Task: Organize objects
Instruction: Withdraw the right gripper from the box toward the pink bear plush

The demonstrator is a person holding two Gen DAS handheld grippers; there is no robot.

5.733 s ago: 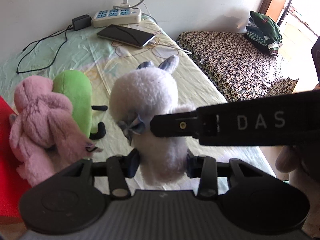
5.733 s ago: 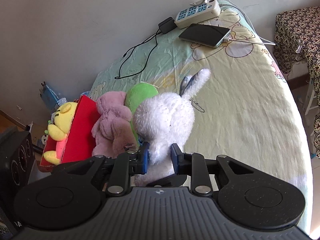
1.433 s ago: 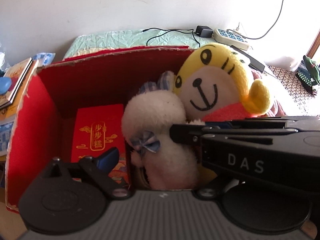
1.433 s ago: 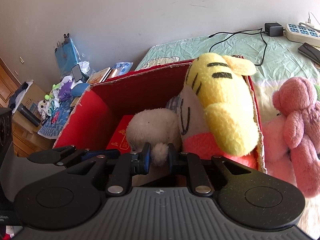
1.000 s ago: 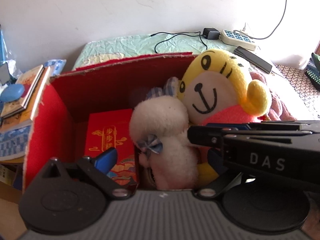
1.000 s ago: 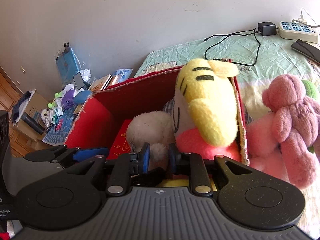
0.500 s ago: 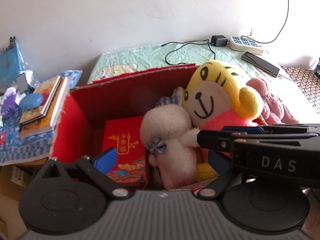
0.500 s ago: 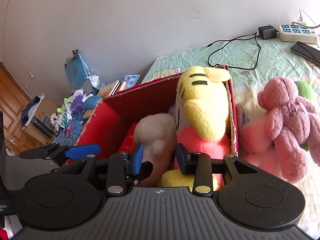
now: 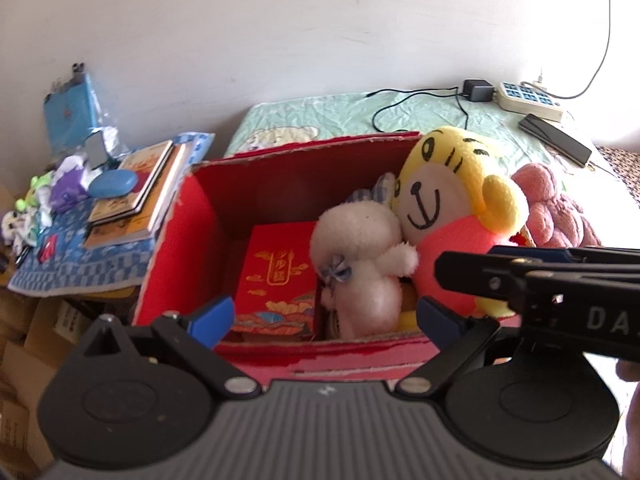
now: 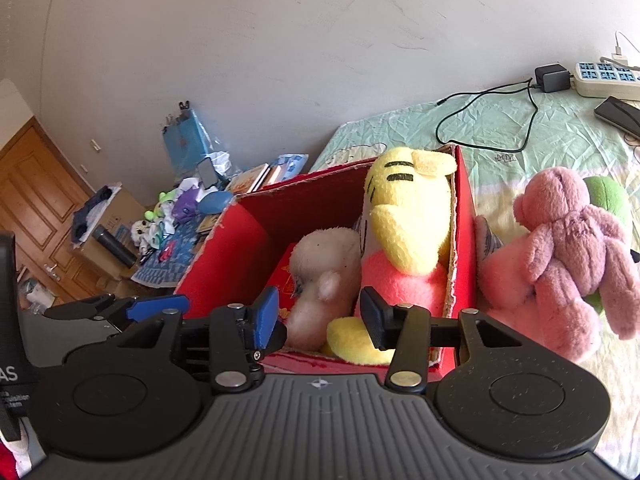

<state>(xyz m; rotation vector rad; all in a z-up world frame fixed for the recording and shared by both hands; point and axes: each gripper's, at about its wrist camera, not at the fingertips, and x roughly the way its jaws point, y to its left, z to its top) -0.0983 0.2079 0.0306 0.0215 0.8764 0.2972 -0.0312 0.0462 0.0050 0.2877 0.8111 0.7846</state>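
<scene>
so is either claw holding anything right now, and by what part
Nothing is held. The left claw and right claw are both open above the red box; the white plush sits inside, free.

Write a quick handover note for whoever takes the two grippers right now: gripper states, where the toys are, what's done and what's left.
Left gripper: open, empty, above the red box's near edge.
Right gripper: open, empty, over the same edge.
In the box: white bunny plush upright beside the yellow tiger plush, with a red gift packet on its other side.
Done: bunny boxed and released.
Left: pink plush and green plush sit on the bed outside the box; likely take the pink one next.
</scene>
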